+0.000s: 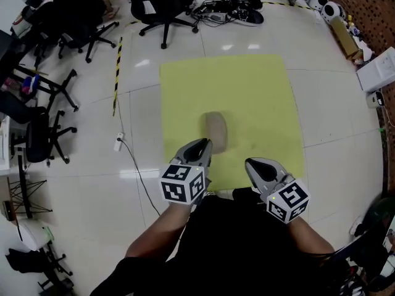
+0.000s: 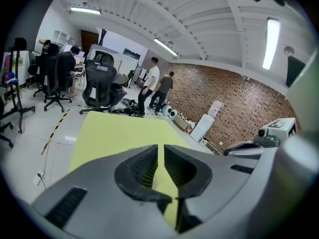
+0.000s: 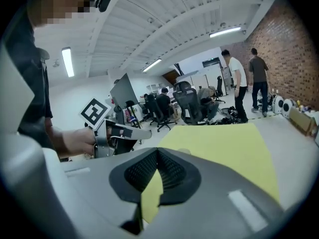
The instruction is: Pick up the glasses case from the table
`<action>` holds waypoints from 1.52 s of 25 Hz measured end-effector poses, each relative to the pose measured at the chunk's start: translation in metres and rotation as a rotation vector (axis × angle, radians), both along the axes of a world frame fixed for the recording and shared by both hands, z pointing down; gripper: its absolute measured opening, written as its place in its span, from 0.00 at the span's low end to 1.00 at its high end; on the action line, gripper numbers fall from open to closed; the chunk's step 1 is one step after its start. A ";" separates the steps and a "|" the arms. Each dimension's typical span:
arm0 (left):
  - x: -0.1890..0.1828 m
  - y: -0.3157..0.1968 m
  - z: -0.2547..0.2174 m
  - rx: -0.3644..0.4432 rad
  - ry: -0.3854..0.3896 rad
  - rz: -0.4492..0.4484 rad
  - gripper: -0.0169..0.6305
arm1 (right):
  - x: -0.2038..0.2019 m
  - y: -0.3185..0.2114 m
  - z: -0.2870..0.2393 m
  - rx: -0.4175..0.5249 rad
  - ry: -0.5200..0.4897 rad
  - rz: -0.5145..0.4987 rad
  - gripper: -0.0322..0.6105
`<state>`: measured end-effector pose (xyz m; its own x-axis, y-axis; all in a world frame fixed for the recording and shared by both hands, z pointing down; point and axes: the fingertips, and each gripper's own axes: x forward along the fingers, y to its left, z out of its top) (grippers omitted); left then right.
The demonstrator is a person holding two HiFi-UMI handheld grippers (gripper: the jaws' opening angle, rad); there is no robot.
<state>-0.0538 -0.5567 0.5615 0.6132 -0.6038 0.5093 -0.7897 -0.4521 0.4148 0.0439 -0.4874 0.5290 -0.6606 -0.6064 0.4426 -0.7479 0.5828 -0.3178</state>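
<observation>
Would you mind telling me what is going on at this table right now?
A person stands at a yellow-green table with a gripper in each hand. A tan glasses case lies on the table, and nothing holds it yet. The left gripper is the nearer one, just short of the case, its fingers a slit apart with nothing between them. The right gripper hangs over the table's near edge, its fingers closed and empty.
</observation>
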 end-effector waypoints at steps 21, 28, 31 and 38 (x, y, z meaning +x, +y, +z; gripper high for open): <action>0.034 -0.048 0.171 -0.331 -0.189 -0.101 0.66 | 0.069 -0.039 0.052 -0.128 -0.034 -0.001 0.05; 0.037 -0.054 0.195 -0.376 -0.259 -0.102 0.68 | 0.082 -0.044 0.056 -0.143 -0.042 0.024 0.05; 0.040 -0.053 0.200 -0.373 -0.279 -0.092 0.68 | 0.084 -0.045 0.057 -0.139 -0.043 0.035 0.05; 0.040 -0.053 0.203 -0.382 -0.236 -0.074 0.68 | 0.079 -0.035 0.051 -0.120 -0.029 0.050 0.05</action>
